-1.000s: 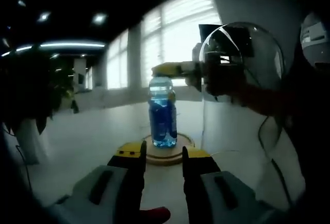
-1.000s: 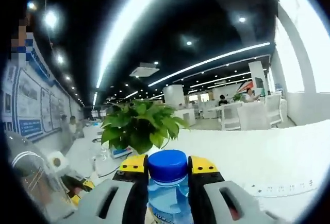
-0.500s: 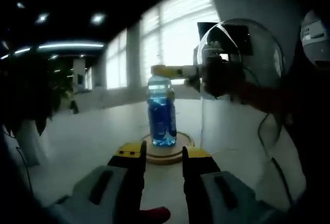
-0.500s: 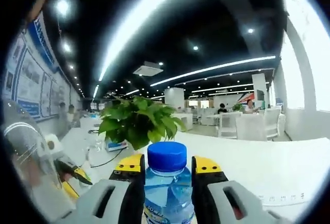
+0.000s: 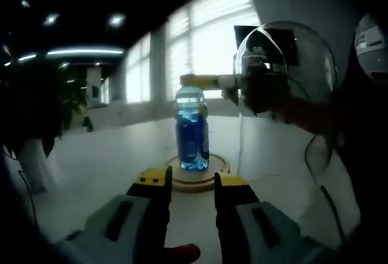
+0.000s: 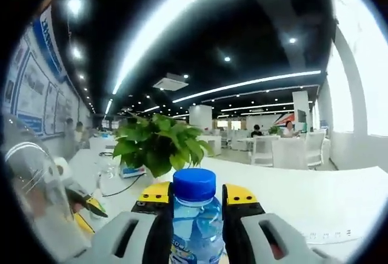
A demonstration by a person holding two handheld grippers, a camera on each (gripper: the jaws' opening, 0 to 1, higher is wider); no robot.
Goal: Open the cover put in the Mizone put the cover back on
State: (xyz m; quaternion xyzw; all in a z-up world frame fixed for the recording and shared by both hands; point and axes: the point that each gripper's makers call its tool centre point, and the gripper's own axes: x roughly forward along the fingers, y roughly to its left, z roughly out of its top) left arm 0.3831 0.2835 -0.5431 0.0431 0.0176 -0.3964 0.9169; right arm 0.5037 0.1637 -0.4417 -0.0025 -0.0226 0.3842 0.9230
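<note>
In the left gripper view, the left gripper (image 5: pixel 193 186) rises from the bottom edge with its grey, yellow-tipped jaws apart and nothing between them. Just ahead of the tips a flat round wooden base (image 5: pixel 198 176) lies on the smooth pale table (image 5: pixel 109 167). A clear plastic bottle (image 5: pixel 192 132) of blue drink stands upright on the middle of that base, ribbed at the shoulder, with a blue label around its body. Beyond it, up and to the right, the right gripper (image 5: pixel 203 82) reaches in level with the bottle's top, its yellow tip at the neck. A clear, rounded dome cover (image 5: pixel 285 76) is up at the right beside it.

In the right gripper view, the bottle's neck stands between the right gripper's jaws, and the smooth round blue cap (image 6: pixel 194 184) sits above the yellow tips. Whether the jaws press the neck cannot be told. Farther ahead stands a leafy green plant (image 6: pixel 160 148).
</note>
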